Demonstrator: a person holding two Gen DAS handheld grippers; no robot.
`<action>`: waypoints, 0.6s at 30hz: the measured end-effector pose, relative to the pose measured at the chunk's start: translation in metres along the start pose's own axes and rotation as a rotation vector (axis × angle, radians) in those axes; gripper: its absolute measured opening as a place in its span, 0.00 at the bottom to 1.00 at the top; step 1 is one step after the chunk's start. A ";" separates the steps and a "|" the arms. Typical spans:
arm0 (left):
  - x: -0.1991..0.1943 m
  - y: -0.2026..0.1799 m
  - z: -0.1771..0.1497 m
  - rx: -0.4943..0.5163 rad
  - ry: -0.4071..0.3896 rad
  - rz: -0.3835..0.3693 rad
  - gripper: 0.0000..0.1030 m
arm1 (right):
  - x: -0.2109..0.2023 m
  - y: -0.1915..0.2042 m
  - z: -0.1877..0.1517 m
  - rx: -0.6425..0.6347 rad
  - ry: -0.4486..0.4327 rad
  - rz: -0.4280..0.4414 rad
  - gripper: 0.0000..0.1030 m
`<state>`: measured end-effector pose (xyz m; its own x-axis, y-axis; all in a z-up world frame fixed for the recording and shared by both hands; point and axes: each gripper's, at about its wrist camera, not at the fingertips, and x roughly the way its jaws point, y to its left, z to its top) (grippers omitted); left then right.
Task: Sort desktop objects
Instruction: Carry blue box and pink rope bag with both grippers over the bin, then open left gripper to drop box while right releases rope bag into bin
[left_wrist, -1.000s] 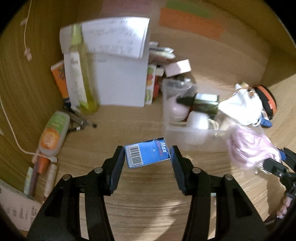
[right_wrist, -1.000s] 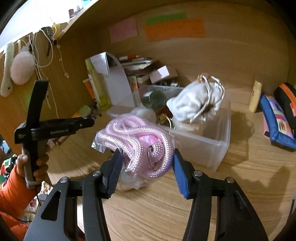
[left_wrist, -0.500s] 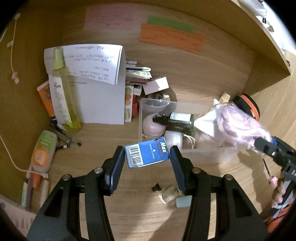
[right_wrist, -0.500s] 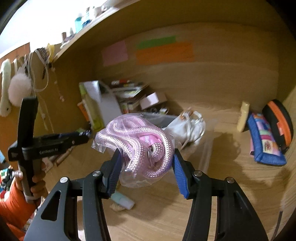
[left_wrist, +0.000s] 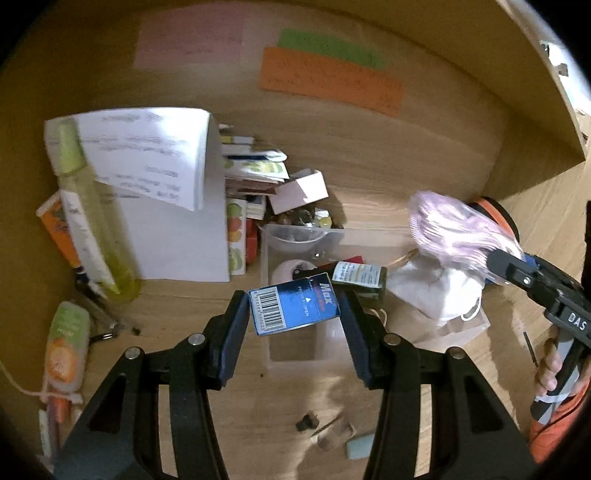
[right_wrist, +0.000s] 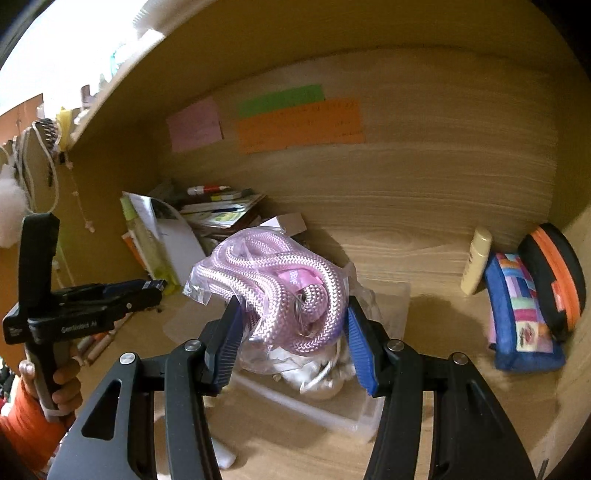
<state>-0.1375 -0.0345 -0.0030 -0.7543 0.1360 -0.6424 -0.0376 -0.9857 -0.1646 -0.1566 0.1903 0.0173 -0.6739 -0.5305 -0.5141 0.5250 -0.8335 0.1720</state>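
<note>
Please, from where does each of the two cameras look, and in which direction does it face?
Left wrist: sits behind the left gripper, looks down at the clear bin; its fingers hold a blue box.
Right wrist: sits behind the right gripper, faces the desk's back wall; holds bagged pink rope.
Shared: bin, rope, orange note, each other's gripper.

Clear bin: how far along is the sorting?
Done: the clear bin already holds a dark bottle and a white pouch. In hand: left gripper holds the blue box, right gripper the bagged pink rope. Left: the orange tube and small bits on the desk.
</note>
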 end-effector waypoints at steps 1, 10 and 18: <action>0.006 0.000 0.001 0.002 0.013 -0.012 0.48 | 0.008 0.000 0.002 -0.003 0.011 0.005 0.48; 0.051 -0.008 0.004 0.041 0.101 -0.065 0.48 | 0.053 0.000 0.005 -0.039 0.091 -0.018 0.48; 0.067 -0.010 0.007 0.055 0.135 -0.080 0.49 | 0.075 0.008 0.006 -0.133 0.134 -0.092 0.48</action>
<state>-0.1922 -0.0165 -0.0394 -0.6523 0.2228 -0.7245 -0.1329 -0.9746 -0.1800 -0.2057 0.1425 -0.0150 -0.6516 -0.4201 -0.6317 0.5340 -0.8454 0.0114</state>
